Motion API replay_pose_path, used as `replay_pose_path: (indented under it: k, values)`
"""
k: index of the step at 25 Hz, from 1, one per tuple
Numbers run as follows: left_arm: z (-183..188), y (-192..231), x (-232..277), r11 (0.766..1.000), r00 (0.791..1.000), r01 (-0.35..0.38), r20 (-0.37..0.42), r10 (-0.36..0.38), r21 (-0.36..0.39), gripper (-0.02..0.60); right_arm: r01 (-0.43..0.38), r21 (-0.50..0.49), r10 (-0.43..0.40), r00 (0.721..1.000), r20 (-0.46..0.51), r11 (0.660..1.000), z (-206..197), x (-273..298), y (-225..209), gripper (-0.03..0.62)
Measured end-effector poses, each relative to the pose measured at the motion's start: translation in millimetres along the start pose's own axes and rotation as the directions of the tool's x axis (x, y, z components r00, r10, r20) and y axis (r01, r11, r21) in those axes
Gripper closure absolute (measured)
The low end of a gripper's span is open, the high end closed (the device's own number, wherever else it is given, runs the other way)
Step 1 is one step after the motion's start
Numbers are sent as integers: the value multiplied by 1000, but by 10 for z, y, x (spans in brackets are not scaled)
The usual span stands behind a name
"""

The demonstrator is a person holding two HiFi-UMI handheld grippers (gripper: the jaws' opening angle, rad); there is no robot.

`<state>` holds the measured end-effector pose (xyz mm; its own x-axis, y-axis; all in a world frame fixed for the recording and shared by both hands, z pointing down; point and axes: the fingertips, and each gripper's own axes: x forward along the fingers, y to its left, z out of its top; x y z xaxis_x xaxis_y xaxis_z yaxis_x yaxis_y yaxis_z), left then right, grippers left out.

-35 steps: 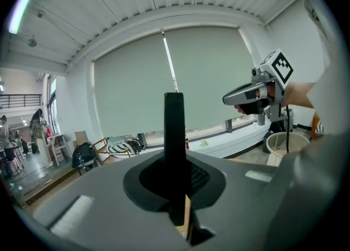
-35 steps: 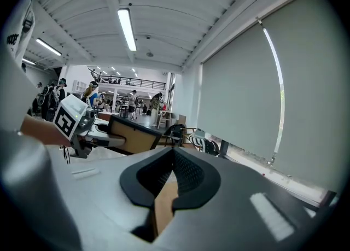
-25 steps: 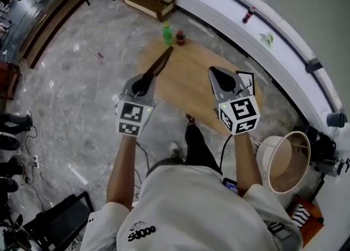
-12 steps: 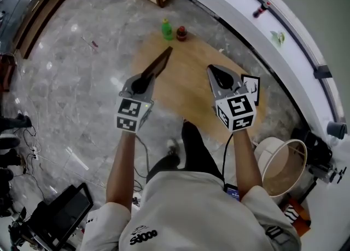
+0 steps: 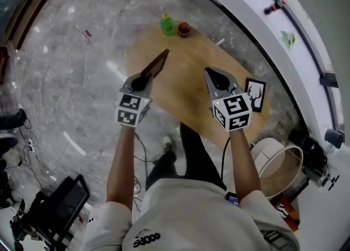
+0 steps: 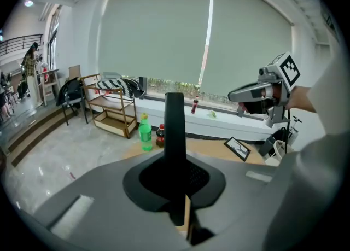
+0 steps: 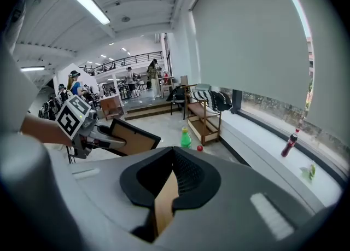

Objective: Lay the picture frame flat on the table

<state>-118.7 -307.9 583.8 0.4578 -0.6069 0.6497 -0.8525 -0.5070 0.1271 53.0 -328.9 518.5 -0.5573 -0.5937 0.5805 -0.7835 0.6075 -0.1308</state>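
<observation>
Left tongs clenched on the picture frame. In the left gripper view the frame shows edge-on, a dark vertical bar between the jaws. It's held in the air over the left side of the counter, not touching it, and sticks out away from the person. The right gripper view shows its brown back with a dark border.

Right tongs are over the counter's middle, well apart from the frame. The jaws are closed to a point with nothing between them.

A second frame with a deer print sits on the right end of the counter, just right of the right tongs. Can't tell if it's flat or propped.

At the far end of the counter there's a green bottle, with a red-capped bottle just to its right. Both are upright and well clear of both tongs.
</observation>
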Motion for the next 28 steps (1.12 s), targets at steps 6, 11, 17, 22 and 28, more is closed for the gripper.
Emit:
replay_pose_path:
  k: [6, 11, 17, 22, 28]
  values:
    - [-451, 188, 427, 997, 996, -13, -85, 7, -75, 561, -25, 85, 31, 997, -73, 996, -403, 420, -174, 591]
    - [-756, 296, 743, 992, 991, -15, -135, -3, -126, 561, -31, 94, 43, 990, -132, 995, -697, 746, -280, 591]
    - [-1059, 335, 1135, 978, 986, -7, -164, -28, -209, 561, -60, 111, 80, 979, -186, 992, -976, 1018, -314, 591]
    - [-1320, 247, 1398, 958, 973, 23, -215, -87, -286, 561, -76, 134, 104, 970, -221, 988, -1173, 1161, -330, 591]
    - [-1509, 110, 1588, 936, 956, 61, -249, -154, -346, 561, -98, 153, 135, 958, -251, 983, -1374, 1243, -356, 591]
